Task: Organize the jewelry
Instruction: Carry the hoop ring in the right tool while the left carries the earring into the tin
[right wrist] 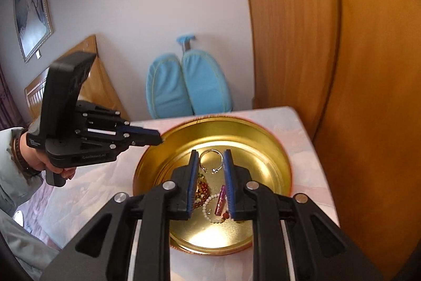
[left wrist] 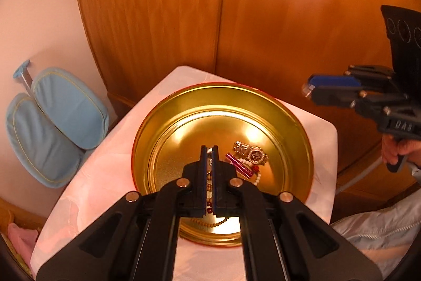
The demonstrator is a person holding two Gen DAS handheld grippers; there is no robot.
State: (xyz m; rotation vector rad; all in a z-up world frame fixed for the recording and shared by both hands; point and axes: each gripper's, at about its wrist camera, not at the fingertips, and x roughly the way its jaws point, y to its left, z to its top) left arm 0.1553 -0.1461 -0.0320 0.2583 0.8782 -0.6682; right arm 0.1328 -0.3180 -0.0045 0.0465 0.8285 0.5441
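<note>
Right gripper (right wrist: 211, 157) hovered over gold tin (right wrist: 273, 149), jaws partly apart, a silver ring (right wrist: 209, 158) showing between the fingertips; contact unclear. Beaded bracelets (right wrist: 204, 188), pearl strand (right wrist: 210, 204) and purple tube (right wrist: 221, 200) lay inside. Left gripper (right wrist: 158, 136) sat closed, held by a hand (right wrist: 50, 165), at the tin's left rim.

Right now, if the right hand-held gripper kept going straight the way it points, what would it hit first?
Probably the silver ring lying in the gold tin, framed between the right hand-held gripper's parted jaws. Depth is unclear.
</note>
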